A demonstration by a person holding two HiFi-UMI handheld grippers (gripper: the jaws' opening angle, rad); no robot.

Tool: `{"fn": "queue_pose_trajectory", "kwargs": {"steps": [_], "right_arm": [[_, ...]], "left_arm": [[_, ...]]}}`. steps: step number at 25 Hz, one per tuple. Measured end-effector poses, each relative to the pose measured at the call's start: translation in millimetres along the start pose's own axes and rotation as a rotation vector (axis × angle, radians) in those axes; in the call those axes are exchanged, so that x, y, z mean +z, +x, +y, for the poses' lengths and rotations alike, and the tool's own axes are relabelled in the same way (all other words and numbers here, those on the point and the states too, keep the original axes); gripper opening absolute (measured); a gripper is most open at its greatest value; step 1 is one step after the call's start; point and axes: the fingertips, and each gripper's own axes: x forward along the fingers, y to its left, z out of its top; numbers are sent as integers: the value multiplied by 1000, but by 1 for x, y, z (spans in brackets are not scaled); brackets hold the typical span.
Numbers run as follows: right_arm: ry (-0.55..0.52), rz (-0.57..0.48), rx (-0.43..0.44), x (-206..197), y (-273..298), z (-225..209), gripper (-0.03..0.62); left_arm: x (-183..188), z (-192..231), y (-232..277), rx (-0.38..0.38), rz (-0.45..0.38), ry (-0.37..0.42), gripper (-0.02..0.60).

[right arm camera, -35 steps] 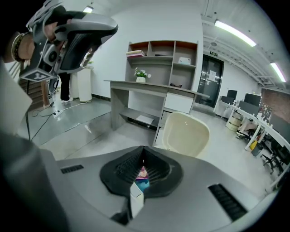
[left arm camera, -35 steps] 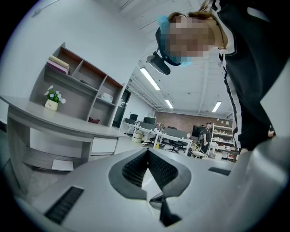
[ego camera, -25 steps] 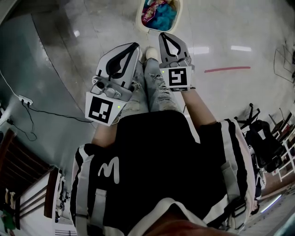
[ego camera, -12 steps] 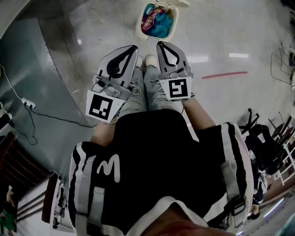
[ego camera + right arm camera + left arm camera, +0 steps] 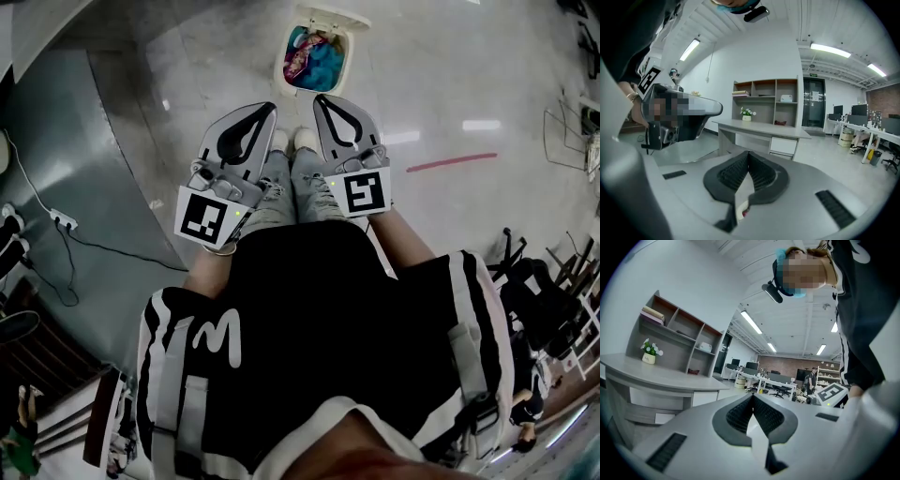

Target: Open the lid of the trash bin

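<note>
The white trash bin (image 5: 280, 67) stands on the floor at the top of the head view. Its lid (image 5: 334, 17) is tipped back, and blue and pink rubbish shows inside. My left gripper (image 5: 265, 109) and right gripper (image 5: 321, 99) are held side by side over the person's knees, pointing toward the bin and well short of it. Both are shut with nothing between the jaws. In the left gripper view the left gripper (image 5: 752, 397) points up at the office, and the right gripper (image 5: 749, 154) does the same in its own view. Neither gripper view shows the bin.
The person's shoes (image 5: 305, 139) stand just in front of the bin. A grey curved surface (image 5: 75, 122) fills the left, with a cable and power strip (image 5: 66, 222) beside it. A red line (image 5: 450, 161) marks the floor at right, near office chairs (image 5: 525, 272).
The bin has slid lower in the head view, bringing its tipped-back lid into sight. Both grippers stay shut and have shifted slightly up and closer together.
</note>
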Motion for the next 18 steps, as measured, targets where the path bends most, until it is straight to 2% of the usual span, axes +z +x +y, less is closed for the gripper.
{"fn": "queue_pose_trajectory", "kwargs": {"steps": [10,18], "right_arm": [[16,-115,-2,58,-17,-12,9],[9,-165,-2,91,-29,-10,9]], "left_arm": [[30,-2,-3,10,-19,43,2],[53,-6,-8,10,-36,75,2]]}}
